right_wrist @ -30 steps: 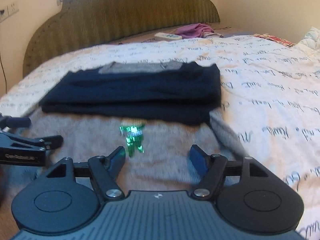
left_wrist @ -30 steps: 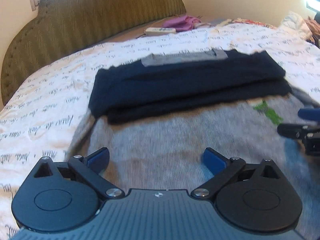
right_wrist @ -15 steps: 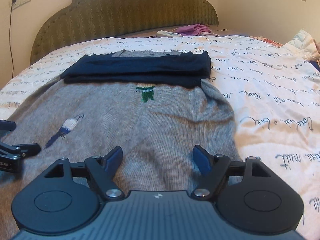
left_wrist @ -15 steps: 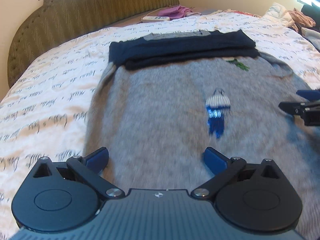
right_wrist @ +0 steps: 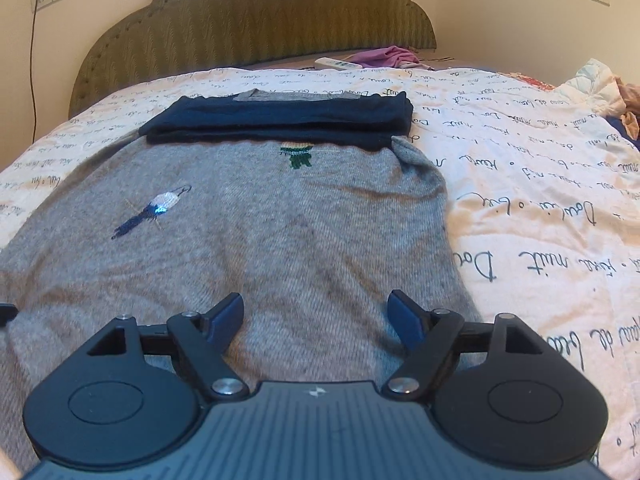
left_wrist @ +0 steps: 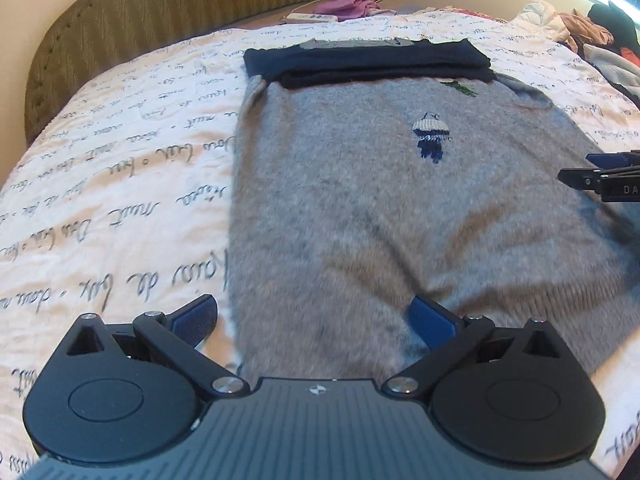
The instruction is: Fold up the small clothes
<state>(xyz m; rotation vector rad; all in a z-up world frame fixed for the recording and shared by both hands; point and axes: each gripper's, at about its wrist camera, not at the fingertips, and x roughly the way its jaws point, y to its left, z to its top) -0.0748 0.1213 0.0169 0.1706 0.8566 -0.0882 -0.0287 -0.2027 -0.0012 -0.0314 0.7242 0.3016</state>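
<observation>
A grey knitted sweater lies spread flat on the bed, with small embroidered figures on it. A folded navy garment rests on the sweater's far end. My left gripper hangs open over the sweater's near left edge; one finger is above the bedspread, the other above the knit. My right gripper is over the sweater's near right part, its jaws opening, with only flat knit below them. From the left wrist view its fingertips show at the right edge.
The bedspread is white with dark script. A green padded headboard closes the far end, with a remote and a purple cloth before it. Loose clothes are piled at the far right.
Both grippers have drawn back from the navy garment toward the sweater's near hem, so much more grey knit now shows. The right jaws stand a little wider.
</observation>
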